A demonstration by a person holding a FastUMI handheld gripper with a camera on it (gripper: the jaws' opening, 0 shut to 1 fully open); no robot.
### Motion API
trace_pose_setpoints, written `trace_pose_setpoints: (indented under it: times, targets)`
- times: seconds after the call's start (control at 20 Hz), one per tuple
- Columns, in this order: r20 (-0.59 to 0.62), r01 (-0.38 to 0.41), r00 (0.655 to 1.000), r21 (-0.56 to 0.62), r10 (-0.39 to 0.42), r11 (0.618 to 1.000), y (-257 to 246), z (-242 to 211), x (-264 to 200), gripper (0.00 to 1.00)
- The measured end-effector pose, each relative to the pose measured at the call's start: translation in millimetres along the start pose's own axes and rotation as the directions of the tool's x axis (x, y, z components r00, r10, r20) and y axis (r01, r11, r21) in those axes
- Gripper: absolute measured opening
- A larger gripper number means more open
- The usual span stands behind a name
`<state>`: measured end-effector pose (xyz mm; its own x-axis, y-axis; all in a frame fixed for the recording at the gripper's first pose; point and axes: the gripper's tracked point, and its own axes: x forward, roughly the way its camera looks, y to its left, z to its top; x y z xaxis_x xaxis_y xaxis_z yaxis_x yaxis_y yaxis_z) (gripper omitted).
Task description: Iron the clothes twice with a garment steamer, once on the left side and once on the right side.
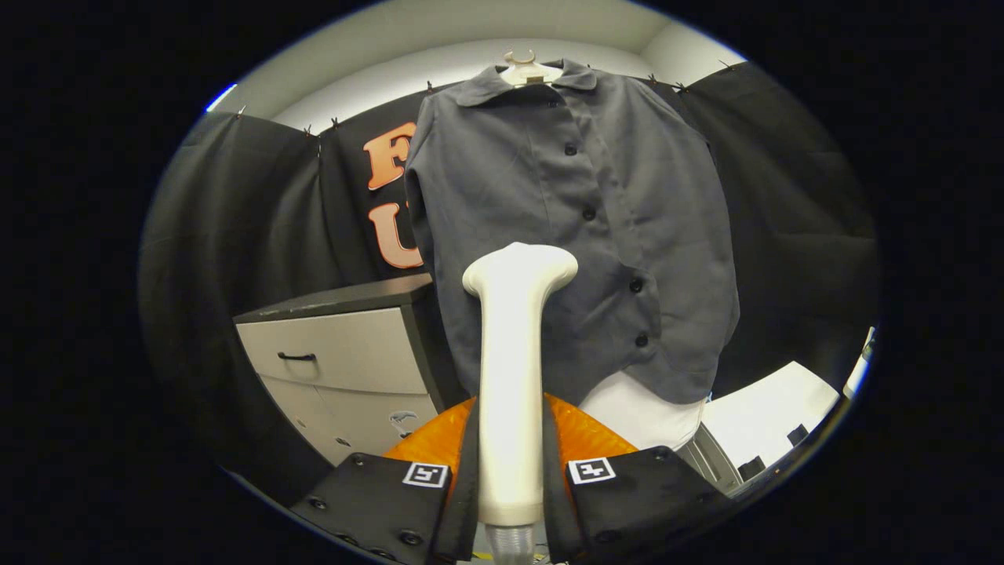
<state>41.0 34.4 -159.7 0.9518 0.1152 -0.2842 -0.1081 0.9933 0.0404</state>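
the jaws of the gripper (510,479) are pinching the handle of the white garment steamer (511,377), one finger on each side. the steamer stands up straight between the fingers. its wide head is in front of the lower middle of the grey shirt (572,227), and i cannot tell if it touches the cloth. the shirt hangs on a hanger (527,69) beyond the steamer. a drawer cabinet (345,369) sits to the left of the shirt. i think both side passes are still left to do.
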Motion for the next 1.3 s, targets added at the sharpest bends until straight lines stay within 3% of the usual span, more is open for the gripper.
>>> trace_pose_setpoints:
  times: [0.25, 0.65, 1.3]
  targets:
    - [0.124, -0.006, 0.992, -0.018, 0.008, 1.000, -5, 63, -23, 0.42]
    - [0.271, 0.095, 0.958, 0.008, -0.093, 0.995, -75, 165, -33, 0.42]
    - [0.285, 0.107, 0.952, 0.023, -0.109, 0.994, -132, 216, 24, 0.42]
